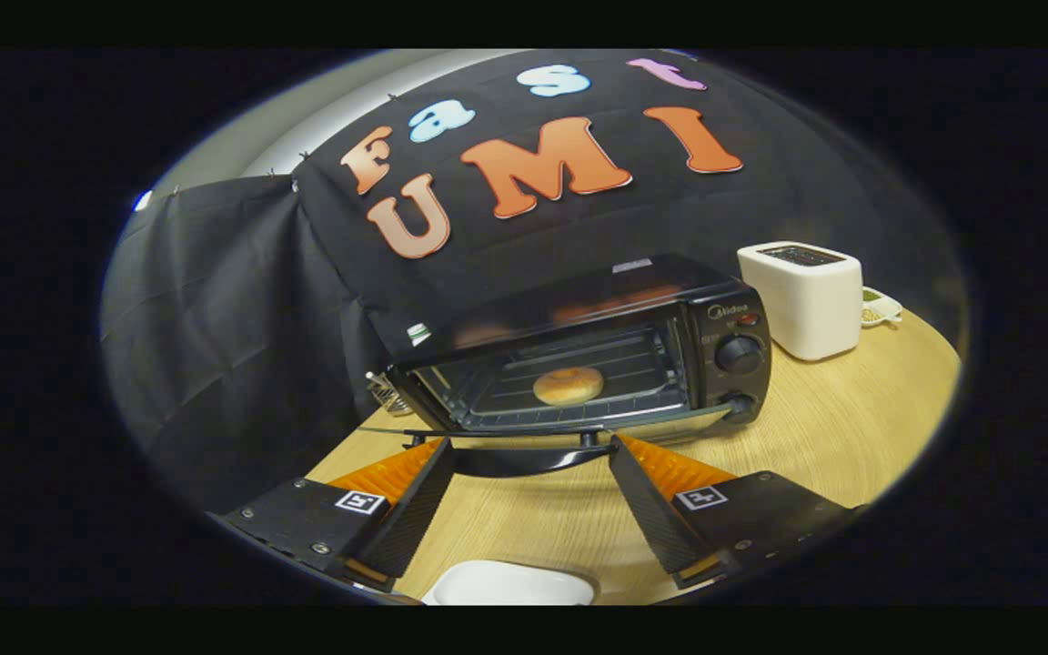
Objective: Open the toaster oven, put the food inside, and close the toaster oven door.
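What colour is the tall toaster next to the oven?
White. The toaster stands on the wooden table beside the black toaster oven, plain in the gripper view.

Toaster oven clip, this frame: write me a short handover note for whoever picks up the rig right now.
Tool: fingers open, spread to either side of the door handle, not pressing on it.
Toaster oven: on the wooden table, door folded down flat toward the tool.
Food: a round bun sits on the rack inside.
White plate lies on the table below the fingers; a white pop-up toaster stands beyond the oven.
Done: oven opened, bun placed inside.
Left: lift the door by its handle and shut it.
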The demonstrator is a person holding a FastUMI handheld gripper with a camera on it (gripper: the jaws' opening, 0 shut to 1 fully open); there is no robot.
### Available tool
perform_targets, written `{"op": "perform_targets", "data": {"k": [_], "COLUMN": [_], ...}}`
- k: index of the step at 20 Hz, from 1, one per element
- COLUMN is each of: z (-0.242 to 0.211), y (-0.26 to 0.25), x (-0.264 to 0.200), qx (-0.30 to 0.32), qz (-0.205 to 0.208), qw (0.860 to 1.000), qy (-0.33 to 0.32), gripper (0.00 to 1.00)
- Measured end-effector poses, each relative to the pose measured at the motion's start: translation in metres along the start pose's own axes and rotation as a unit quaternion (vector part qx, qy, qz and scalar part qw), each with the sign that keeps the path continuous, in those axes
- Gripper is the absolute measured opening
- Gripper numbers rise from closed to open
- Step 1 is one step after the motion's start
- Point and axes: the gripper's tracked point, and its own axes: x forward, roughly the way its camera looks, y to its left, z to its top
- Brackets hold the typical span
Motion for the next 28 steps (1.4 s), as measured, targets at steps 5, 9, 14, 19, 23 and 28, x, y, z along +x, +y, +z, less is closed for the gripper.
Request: {"op": "perform_targets", "data": {"k": [5, 9, 14, 19, 23, 28], "z": [0.037, 0.057, 0.064, 0.098, 0.124, 0.141], "y": [-0.003, -0.008, -0.008, 0.012, 0.030, 0.042], "x": [0.032, 0.056, 0.044, -0.019, -0.079, -0.145], "qx": [0.030, 0.037, -0.004, -0.077, -0.131, -0.159], "qz": [-0.013, -0.030, -0.049, -0.053, -0.057, -0.054], "qw": [0.998, 0.996, 0.995, 0.983, 0.969, 0.956], "qy": [-0.049, -0.071, -0.088, -0.158, -0.203, -0.242], "gripper": [1.00, 1.00, 1.00, 0.98, 0.98, 0.98]}}
